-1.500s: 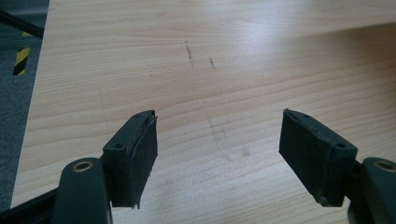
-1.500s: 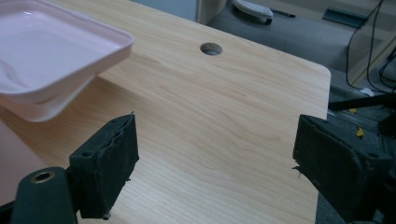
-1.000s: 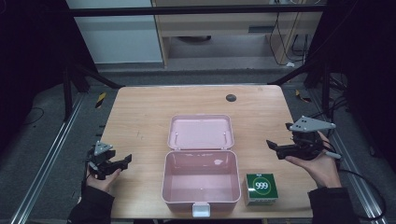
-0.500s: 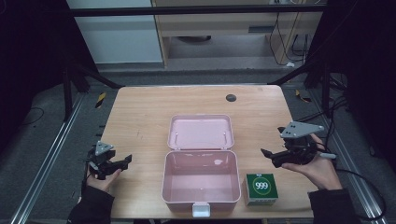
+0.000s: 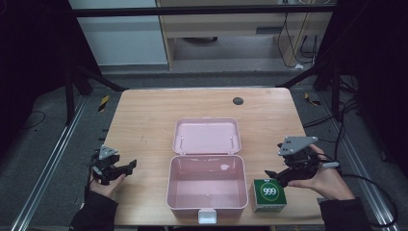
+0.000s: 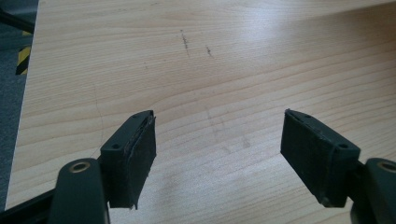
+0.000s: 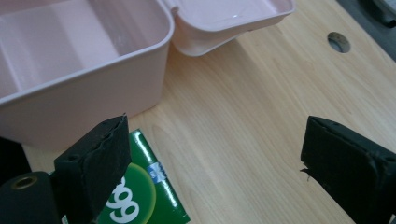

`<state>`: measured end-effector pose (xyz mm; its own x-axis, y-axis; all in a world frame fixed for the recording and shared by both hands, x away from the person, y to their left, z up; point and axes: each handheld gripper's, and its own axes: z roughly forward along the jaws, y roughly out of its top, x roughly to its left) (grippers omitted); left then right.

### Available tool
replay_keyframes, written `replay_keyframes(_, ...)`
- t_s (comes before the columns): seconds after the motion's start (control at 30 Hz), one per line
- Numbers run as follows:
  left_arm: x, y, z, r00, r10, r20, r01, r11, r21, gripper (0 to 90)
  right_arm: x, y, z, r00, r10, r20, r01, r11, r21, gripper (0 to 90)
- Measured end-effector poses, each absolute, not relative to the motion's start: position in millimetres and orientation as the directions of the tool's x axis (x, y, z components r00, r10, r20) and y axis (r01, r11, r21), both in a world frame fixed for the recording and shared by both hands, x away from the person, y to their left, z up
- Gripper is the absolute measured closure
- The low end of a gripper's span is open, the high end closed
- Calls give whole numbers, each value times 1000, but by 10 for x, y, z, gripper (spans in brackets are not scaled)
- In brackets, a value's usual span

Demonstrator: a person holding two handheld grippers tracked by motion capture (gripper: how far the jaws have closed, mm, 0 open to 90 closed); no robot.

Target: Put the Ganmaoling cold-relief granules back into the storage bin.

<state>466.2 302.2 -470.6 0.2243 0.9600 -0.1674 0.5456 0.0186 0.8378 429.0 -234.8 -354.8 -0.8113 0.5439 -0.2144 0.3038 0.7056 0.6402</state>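
Note:
A pink plastic box (image 5: 208,160) stands open in the middle of the table, its lid (image 5: 207,136) laid flat behind it. The inside looks empty. To its right, at the front edge, lies a green carton marked 999 (image 5: 269,195). My right gripper (image 5: 275,176) hovers just above and behind the carton. Its jaws have just been opening and stand open, with nothing pressed between them. In the right gripper view, the carton (image 7: 140,198) lies under one jaw of this gripper (image 7: 215,140), beside the box wall (image 7: 93,95). My left gripper (image 5: 129,166) rests open at the left over bare wood (image 6: 217,130).
A dark round hole (image 5: 237,100) sits in the tabletop near its far edge, also seen in the right gripper view (image 7: 339,42). Bare wood (image 5: 144,125) stretches left of the box. Black frame rails and cables surround the table.
My right gripper has come left and toward the front, closer to the green carton, with its jaws spread wider. The left gripper, box and carton have stayed put.

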Motion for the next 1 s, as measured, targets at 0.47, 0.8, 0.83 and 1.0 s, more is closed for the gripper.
replay_keyframes(0.47, 4663, 3011, -4718, 233, 959, -159, 552, 4, 834, 258, 4249, -2250, -3667, -882, 432, -189, 272, 794, 544, 58)
replay_keyframes(0.8, 4662, 3012, -4720, 234, 959, -159, 552, 4, 834, 258, 4222, -2202, -3740, -921, 357, -159, 244, 843, 480, 53)
replay_keyframes(0.83, 4662, 3012, -4721, 234, 959, -159, 552, 3, 834, 258, 4220, -2199, -3747, -923, 353, -155, 244, 846, 473, 52)
replay_keyframes(1.0, 4665, 3011, -4725, 234, 959, -159, 554, 3, 832, 257, 4195, -2170, -3806, -939, 312, -145, 222, 872, 436, 45)
